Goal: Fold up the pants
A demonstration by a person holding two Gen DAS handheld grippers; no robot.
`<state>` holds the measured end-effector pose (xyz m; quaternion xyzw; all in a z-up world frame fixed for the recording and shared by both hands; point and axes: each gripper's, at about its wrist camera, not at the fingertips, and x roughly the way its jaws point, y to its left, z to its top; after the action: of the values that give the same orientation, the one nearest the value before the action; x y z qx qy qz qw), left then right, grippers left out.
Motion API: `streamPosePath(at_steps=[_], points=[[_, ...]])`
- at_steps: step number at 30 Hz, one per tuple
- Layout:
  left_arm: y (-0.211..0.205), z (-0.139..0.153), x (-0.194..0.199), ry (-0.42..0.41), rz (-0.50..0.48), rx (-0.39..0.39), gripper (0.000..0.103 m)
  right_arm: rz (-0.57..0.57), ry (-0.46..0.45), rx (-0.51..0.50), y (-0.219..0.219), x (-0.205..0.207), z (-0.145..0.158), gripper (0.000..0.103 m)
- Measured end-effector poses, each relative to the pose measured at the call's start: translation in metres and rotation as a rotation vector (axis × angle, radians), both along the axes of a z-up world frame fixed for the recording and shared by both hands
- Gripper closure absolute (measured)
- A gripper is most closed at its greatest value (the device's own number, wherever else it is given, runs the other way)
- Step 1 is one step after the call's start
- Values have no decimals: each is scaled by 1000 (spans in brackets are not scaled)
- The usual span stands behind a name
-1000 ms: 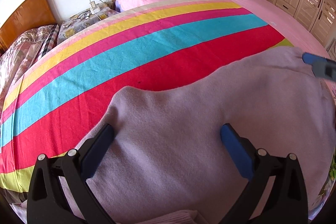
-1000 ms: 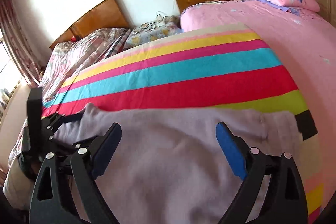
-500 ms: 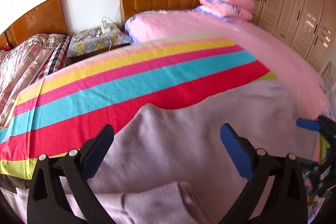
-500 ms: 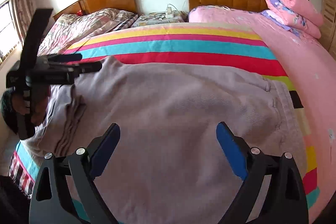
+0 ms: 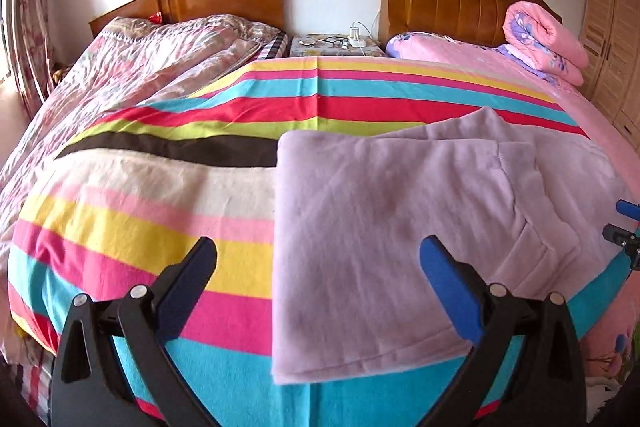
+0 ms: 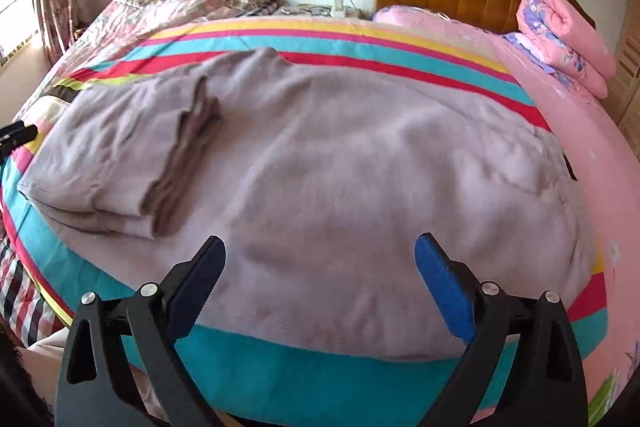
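Pale lilac fleece pants (image 5: 392, 223) lie folded flat on the striped blanket, one layer doubled over the other. In the right wrist view the pants (image 6: 360, 163) fill the middle, with the cuffed leg ends (image 6: 188, 147) resting on top at the left. My left gripper (image 5: 318, 279) hangs open above the pants' left folded edge, holding nothing. My right gripper (image 6: 320, 275) is open too, over the near edge of the pants, with nothing between its fingers. Its blue tip (image 5: 628, 223) shows at the right edge of the left wrist view.
The striped blanket (image 5: 168, 187) covers the bed. A rolled pink quilt (image 5: 544, 43) sits at the far right by the headboard (image 5: 460, 3). A second bed with a floral quilt (image 5: 132, 67) lies left, a nightstand (image 5: 336, 45) between them. Wardrobes (image 5: 612, 39) stand on the right.
Both grippers have pulled back and up from the pants. The leg ends now lie doubled over the rest of the pants. Both views swung to take in the whole bed.
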<state>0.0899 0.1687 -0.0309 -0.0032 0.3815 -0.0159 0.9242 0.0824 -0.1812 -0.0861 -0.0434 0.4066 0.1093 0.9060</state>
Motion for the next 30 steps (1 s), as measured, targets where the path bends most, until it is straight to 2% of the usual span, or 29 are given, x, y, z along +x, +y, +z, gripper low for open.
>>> streamPosePath(at_steps=[2, 5, 7, 9, 11, 14, 30], points=[[3, -5, -12, 1, 5, -6, 1, 97, -23, 39, 32, 2, 6, 11], [-15, -15, -24, -3, -40, 65, 1, 174, -50, 31, 81, 5, -1, 11], [-28, -26, -24, 11, -53, 126, 1, 187, -53, 14, 103, 7, -13, 11], [-36, -41, -22, 32, -53, 174, 1, 208, -12, -43, 117, 7, -35, 11], [-30, -46, -23, 24, -48, 125, 1, 206, -58, 7, 109, 0, -43, 10], [-20, -50, -20, 48, -43, 55, 1, 214, -47, 20, 101, -1, -43, 10], [-21, -52, -21, 26, -42, 49, 1, 218, -45, 26, 90, -9, -46, 10]])
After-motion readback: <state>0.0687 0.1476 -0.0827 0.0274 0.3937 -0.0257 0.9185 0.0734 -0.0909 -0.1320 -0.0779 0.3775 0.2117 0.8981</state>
